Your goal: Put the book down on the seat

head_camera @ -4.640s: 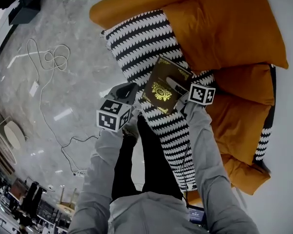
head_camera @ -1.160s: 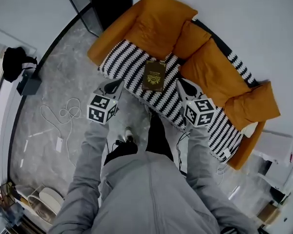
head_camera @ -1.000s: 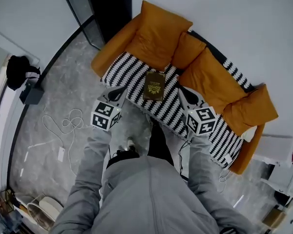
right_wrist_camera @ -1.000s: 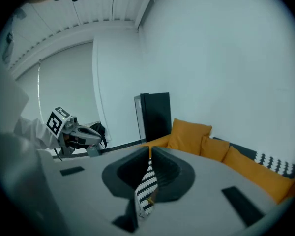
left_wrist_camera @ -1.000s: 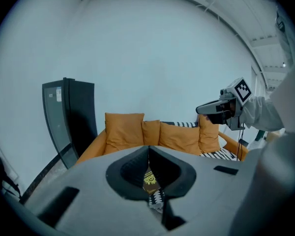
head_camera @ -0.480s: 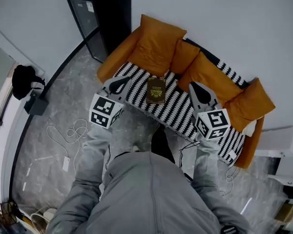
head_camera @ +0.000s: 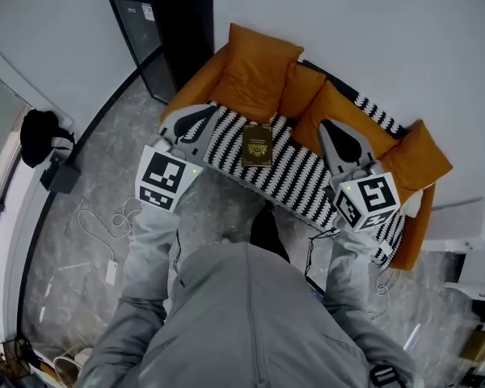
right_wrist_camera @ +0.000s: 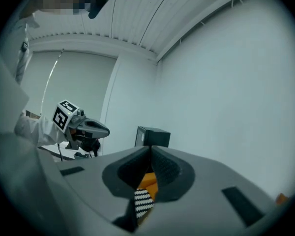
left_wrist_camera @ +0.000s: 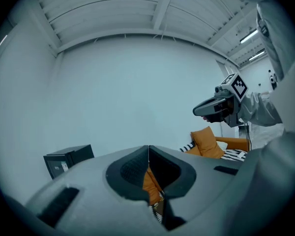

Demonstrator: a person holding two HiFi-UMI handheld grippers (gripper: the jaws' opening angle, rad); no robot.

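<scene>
Nearest me, my 2 grey hand-held grippers are both empty: the left gripper has its jaws pressed together on nothing, and so does the right gripper. Beyond them, 1 dark brown book with a gold emblem lies flat on the black-and-white patterned sofa seat, well apart from both grippers. I judge the task done, with nothing left. Behind it lean 4 orange cushions. Farthest stands 1 black cabinet.

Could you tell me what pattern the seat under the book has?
Black-and-white wavy stripes on the seat, clearest in the head view.
</scene>
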